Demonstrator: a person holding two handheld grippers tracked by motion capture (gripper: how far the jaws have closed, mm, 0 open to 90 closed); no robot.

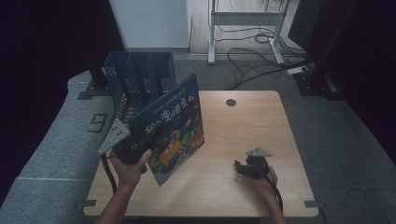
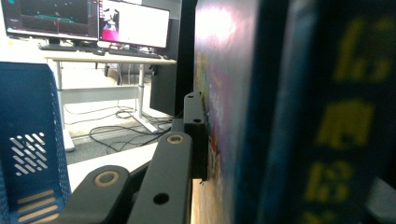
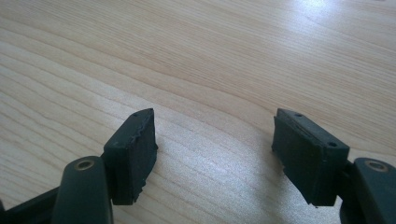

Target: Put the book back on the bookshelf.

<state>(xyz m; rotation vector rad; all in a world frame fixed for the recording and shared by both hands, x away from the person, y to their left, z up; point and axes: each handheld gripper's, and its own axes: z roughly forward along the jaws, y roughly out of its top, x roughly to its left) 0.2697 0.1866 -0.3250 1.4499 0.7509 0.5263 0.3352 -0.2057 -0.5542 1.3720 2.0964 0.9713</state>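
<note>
A pale wooden table (image 1: 243, 135) stands on grey floor, cables and a desk frame behind. One blue file rack (image 1: 140, 81) sits at its far left corner. One book (image 1: 170, 128) is held tilted above the table's left side, clenched in the left gripper (image 1: 135, 144); its near cover blurs. The right gripper (image 3: 212, 149) rests low with jaws released, bare wood between.
</note>
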